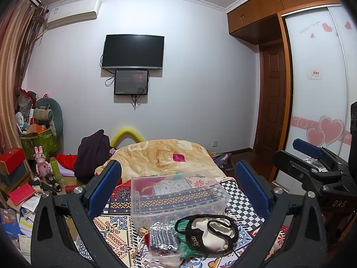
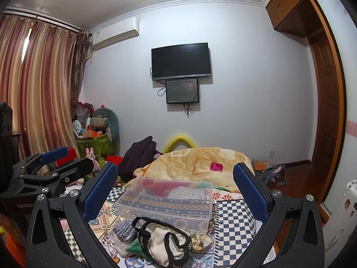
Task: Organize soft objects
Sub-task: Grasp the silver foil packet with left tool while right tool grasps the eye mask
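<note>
A cream cloth bag with black trim (image 1: 212,234) (image 2: 165,243) lies on the patterned bedspread (image 1: 111,230) at the near edge. A grey knitted piece (image 1: 162,236) (image 2: 126,230) and a green cloth (image 1: 185,243) lie beside it on its left. Just behind stands a clear plastic box (image 1: 178,196) (image 2: 169,201) with red and grey fabric inside. My left gripper (image 1: 178,178) is open and empty above the pile. My right gripper (image 2: 176,178) is open and empty, also above the pile. The right gripper shows at the right of the left wrist view (image 1: 312,156).
A beige blanket (image 1: 165,154) with a pink item (image 1: 178,157) covers the far bed. A dark garment (image 1: 93,151) lies at its left. Boxes, books and toys (image 1: 26,178) clutter the floor on the left. A wardrobe (image 1: 316,89) and door stand on the right.
</note>
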